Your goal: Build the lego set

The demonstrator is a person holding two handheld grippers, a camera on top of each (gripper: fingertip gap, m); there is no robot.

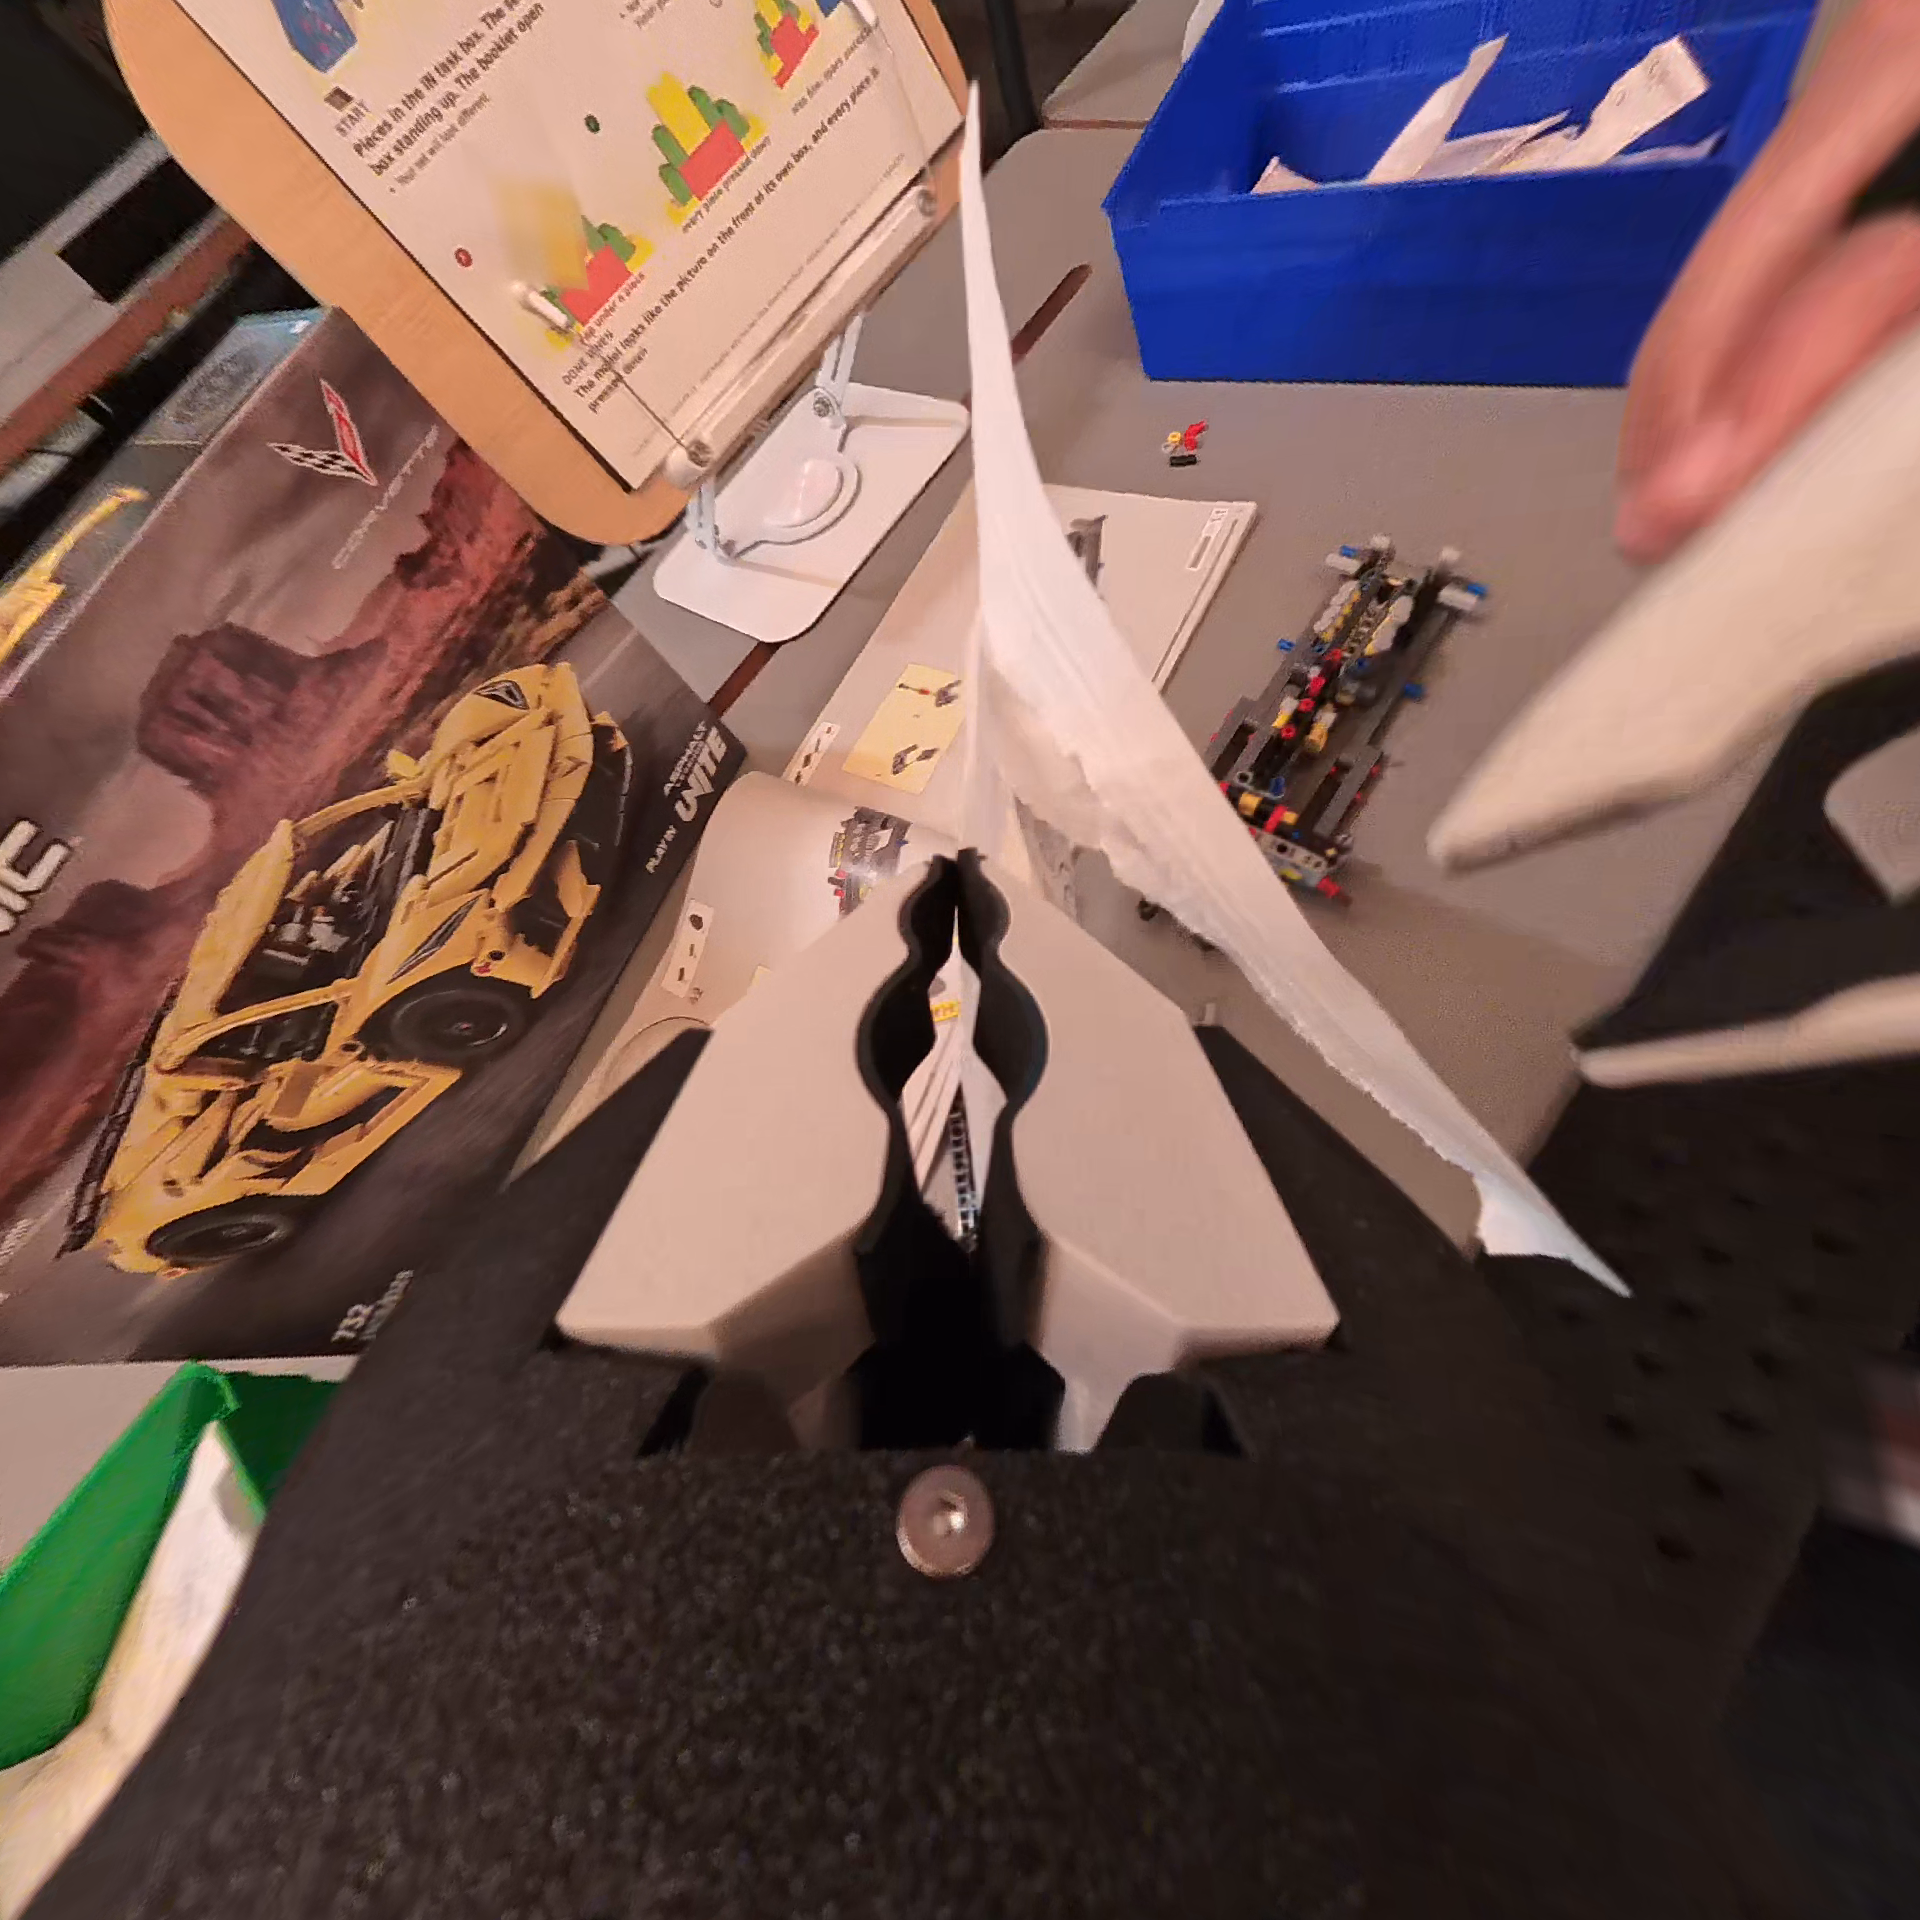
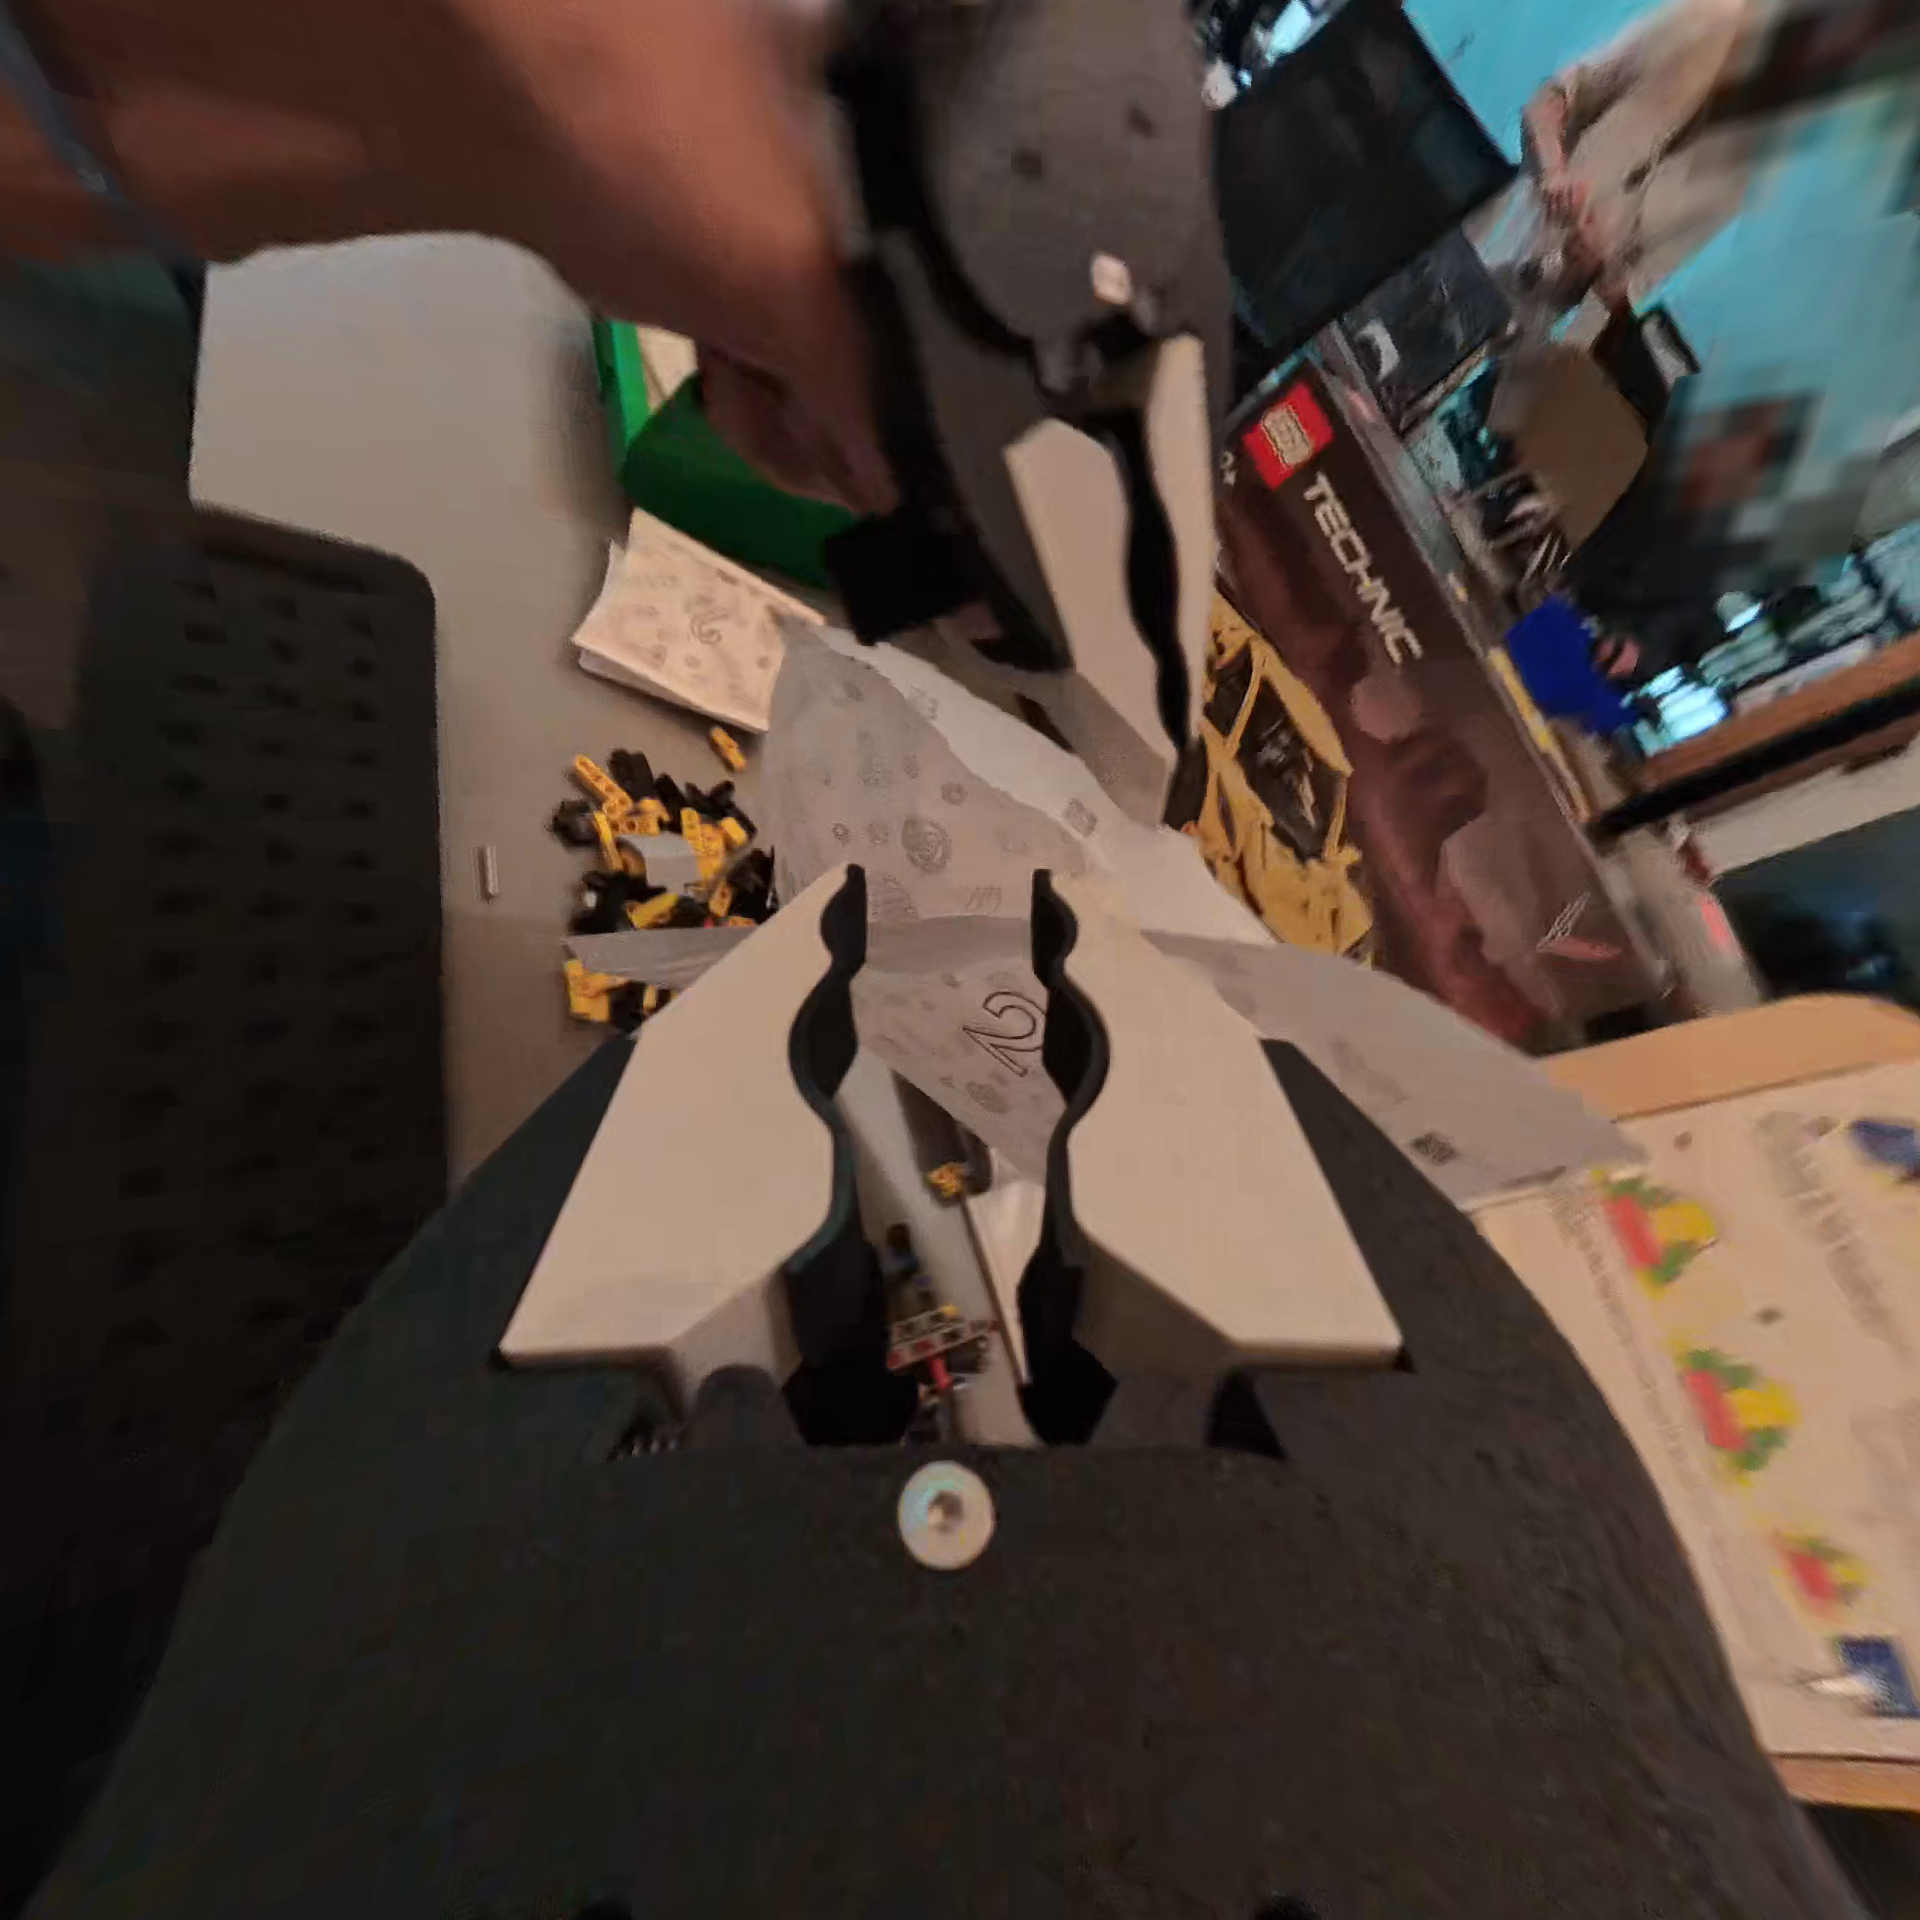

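My left gripper (image 1: pixel 958 862) is shut on the edge of a torn white paper parts bag (image 1: pixel 1049 665) and holds it up above the table. In the right wrist view the left gripper (image 2: pixel 1169 753) comes in from above, pinching the same bag (image 2: pixel 914 790). My right gripper (image 2: pixel 945 881) is open, and the bag's printed side shows between its fingers. The right gripper also shows blurred in the left wrist view (image 1: pixel 1517 951). The partly built grey chassis (image 1: pixel 1320 717) lies on the table. A pile of yellow and black pieces (image 2: pixel 655 862) lies beside the bag.
The set's box (image 1: pixel 312 831) lies at the left. A stand with an instruction sheet (image 1: pixel 582 208) is behind it. The open booklet (image 1: pixel 904 727) lies under the bag. A blue bin (image 1: pixel 1403 260) sits at the back right, a green bin (image 1: pixel 104 1558) near left. Another paper bag (image 2: pixel 686 634) lies flat. The grippers' ends are close to 8 cm from one another.
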